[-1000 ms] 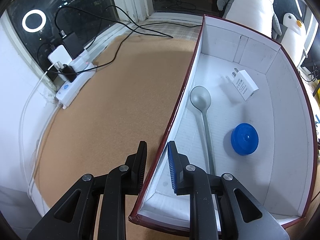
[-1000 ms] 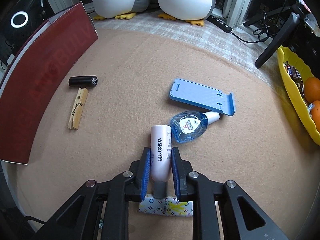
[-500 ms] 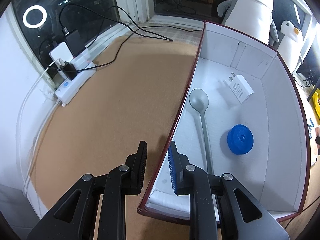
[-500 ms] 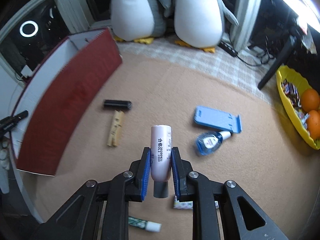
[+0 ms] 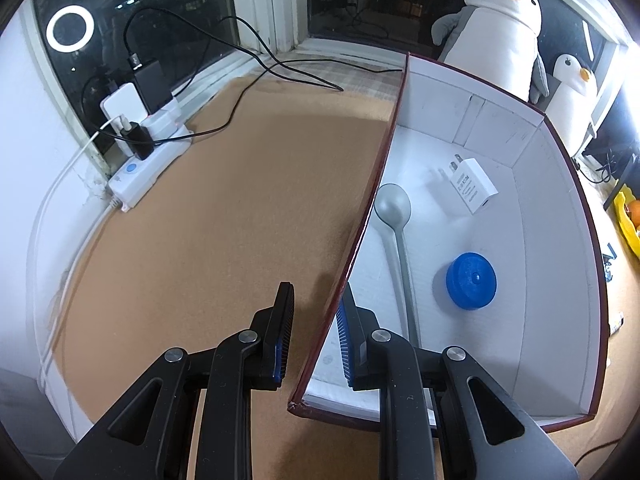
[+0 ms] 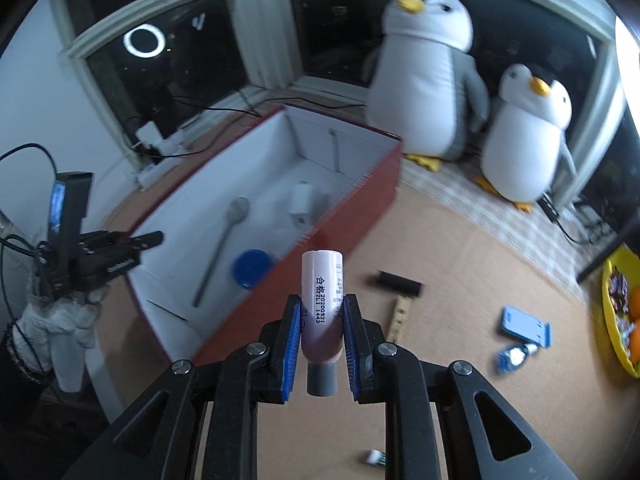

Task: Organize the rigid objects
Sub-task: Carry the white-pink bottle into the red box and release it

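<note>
Cork floor [image 6: 460, 264], plush penguins [image 6: 424, 68], clothespin [image 6: 400, 314]

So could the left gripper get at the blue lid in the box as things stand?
Probably not: the left gripper is shut on the box wall. The blue lid lies uncovered near the spoon, but reaching it means releasing the wall.

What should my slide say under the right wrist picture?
Right gripper carries a white tube toward the red box.

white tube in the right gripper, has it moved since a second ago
Yes. The white tube, shut in the right gripper, has risen off the mat toward the red box.
</note>
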Tool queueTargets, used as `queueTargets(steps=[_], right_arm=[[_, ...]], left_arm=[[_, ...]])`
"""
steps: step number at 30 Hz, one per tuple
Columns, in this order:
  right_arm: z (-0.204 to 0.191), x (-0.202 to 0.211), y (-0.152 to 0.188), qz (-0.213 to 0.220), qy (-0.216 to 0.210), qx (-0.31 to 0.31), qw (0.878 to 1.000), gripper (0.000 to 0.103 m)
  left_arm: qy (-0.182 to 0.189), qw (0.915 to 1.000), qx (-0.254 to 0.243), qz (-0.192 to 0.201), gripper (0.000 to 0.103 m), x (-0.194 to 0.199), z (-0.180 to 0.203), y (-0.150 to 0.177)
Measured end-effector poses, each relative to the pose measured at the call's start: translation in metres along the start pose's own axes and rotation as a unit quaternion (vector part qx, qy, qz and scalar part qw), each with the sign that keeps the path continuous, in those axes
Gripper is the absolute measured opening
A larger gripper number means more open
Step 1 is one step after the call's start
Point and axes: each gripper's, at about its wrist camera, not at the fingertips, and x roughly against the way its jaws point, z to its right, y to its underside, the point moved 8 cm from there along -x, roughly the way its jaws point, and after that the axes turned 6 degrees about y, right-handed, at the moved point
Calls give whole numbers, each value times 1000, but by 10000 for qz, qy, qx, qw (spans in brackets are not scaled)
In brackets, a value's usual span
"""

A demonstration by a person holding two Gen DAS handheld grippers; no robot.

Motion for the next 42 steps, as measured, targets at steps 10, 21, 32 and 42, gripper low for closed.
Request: queueTargets(steps=[10, 21, 32, 42], right_arm=[[-76, -26, -20, -47, -274, 566, 9980, 18], [-106, -62, -16, -378, -312, 823, 9954, 18], [-111, -70, -9, -464, -275, 877, 9947, 24], [-104, -55, -12, -273, -405, 575, 9972, 37]], left_arm=[[133, 9999, 27, 44, 19, 1, 0, 1], [192, 9998, 49, 46, 19, -1, -1, -1], [190, 9998, 45, 33, 19, -2, 1, -1], [187, 9998, 48, 27, 19, -3, 2, -1]])
